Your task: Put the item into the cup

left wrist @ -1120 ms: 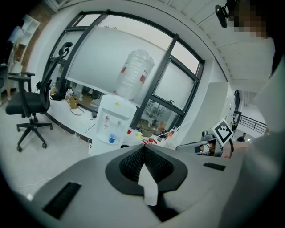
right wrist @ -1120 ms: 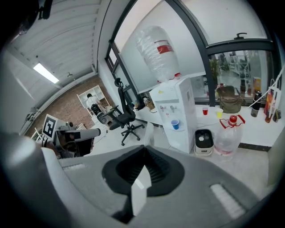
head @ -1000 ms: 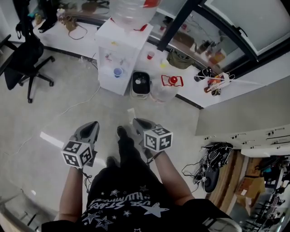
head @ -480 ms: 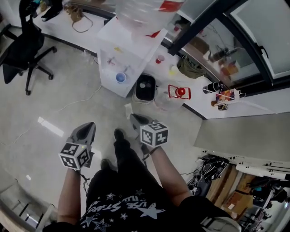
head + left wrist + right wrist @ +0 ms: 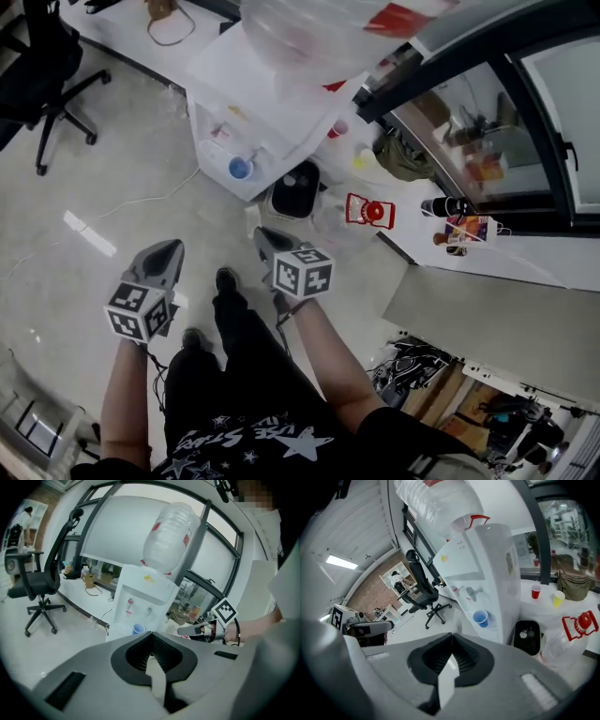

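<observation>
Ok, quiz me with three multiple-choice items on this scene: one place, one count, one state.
1. Where is the blue cup? A on the dispenser's tray; B on the floor; C in the black bin.
2. How many cups stand on the white ledge? A one; B two; C four.
3. The left gripper's jaws are: A wide apart; B together; C round the blue cup.
A: it sits under the dispenser's taps. B: one red cup, one yellow cup. B: the tips meet.
</observation>
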